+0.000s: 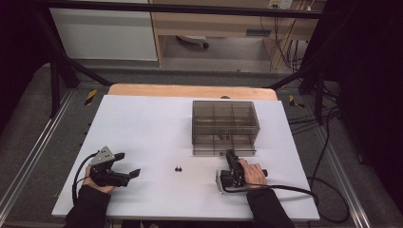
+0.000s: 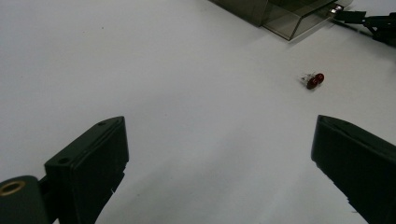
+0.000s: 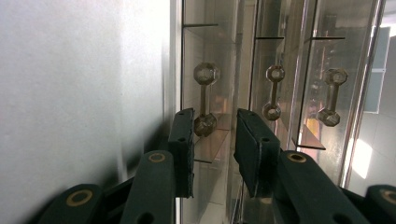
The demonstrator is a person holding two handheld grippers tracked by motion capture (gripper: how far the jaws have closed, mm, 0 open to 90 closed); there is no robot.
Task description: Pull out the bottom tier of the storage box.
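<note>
Organizer [image 1: 225,127], one, clear, far right on white table [image 1: 142,133] | two red earrings [image 1: 178,168] near centre | right hand-held gripper [image 1: 230,156] narrowed at its drawer, grip unclear | left hand-held gripper [image 1: 127,164] released | no writing.

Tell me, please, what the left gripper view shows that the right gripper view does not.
Left gripper view: the left gripper with wide-open fingers, two small red studs on the table, and the right gripper far off at an open drawer. Right gripper view: three dumbbell-shaped drawer handles close up, its fingers flanking the nearest without visibly pressing it. Both: the smoky clear drawer box and the white table.
</note>
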